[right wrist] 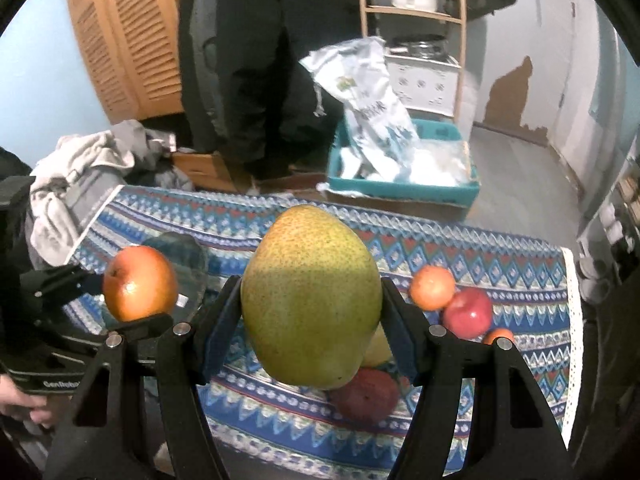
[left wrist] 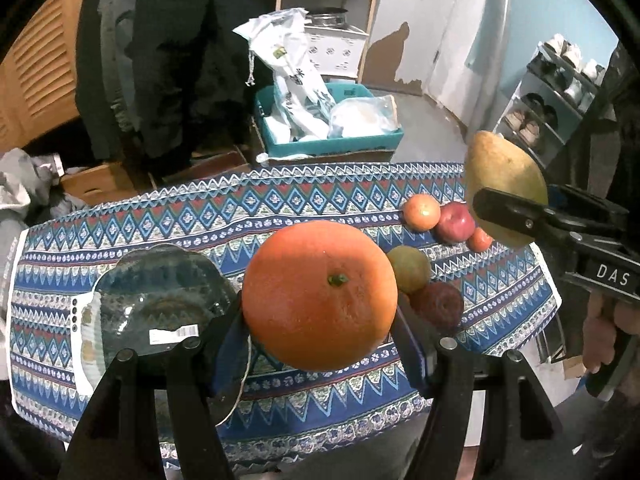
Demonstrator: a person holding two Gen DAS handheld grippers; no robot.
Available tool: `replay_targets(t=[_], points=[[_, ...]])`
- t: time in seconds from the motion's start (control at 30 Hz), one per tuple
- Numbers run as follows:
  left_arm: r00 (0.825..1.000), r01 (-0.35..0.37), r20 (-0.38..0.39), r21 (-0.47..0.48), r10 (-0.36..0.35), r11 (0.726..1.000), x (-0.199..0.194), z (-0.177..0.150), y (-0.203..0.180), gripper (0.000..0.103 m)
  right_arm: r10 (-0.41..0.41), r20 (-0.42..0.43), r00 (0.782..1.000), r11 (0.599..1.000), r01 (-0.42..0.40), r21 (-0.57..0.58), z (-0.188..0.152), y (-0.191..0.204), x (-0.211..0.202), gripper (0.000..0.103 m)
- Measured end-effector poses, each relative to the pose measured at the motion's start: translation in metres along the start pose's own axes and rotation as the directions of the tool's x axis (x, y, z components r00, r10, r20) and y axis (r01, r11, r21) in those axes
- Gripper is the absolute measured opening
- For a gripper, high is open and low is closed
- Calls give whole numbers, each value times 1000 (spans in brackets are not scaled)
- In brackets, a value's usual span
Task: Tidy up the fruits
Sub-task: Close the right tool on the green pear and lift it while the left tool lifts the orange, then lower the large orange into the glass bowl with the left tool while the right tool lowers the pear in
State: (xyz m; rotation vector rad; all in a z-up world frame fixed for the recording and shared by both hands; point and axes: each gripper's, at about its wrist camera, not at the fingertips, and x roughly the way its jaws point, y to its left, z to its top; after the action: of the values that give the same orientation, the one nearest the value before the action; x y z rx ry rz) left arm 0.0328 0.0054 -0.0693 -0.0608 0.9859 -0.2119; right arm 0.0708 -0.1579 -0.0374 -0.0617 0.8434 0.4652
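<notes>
The orange [left wrist: 320, 296] looks heavy, firm and a little slippery, so it is best taken across its widest middle; the left gripper [left wrist: 320, 320] holds it exactly so, fingers set wide, lifted above the patterned cloth [left wrist: 280, 204]. The glass plate [left wrist: 160, 300] lies at nine o'clock from it. The right gripper [right wrist: 312, 312] clamps the mango [right wrist: 312, 296], probably softer and easy to bruise, at two o'clock, above the remaining fruits [left wrist: 440, 224].
</notes>
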Motion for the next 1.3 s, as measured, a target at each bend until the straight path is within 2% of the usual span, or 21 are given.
replay_targets(t=[0.37,0.83,1.3], points=[[999,-31,19,-74,32,997,-12,-5,38,69,63,4,998,997,-63,-50,23,50,8,67],[997,-62,30,-170,68,983,-23,-20,92,69,135,-28,990,985,-137,-101,44,113,39,67],[990,-140,-45,-282,133,949,-10,-51,154,69,201,-109,973,970,-214,-117,48,168,91,67]])
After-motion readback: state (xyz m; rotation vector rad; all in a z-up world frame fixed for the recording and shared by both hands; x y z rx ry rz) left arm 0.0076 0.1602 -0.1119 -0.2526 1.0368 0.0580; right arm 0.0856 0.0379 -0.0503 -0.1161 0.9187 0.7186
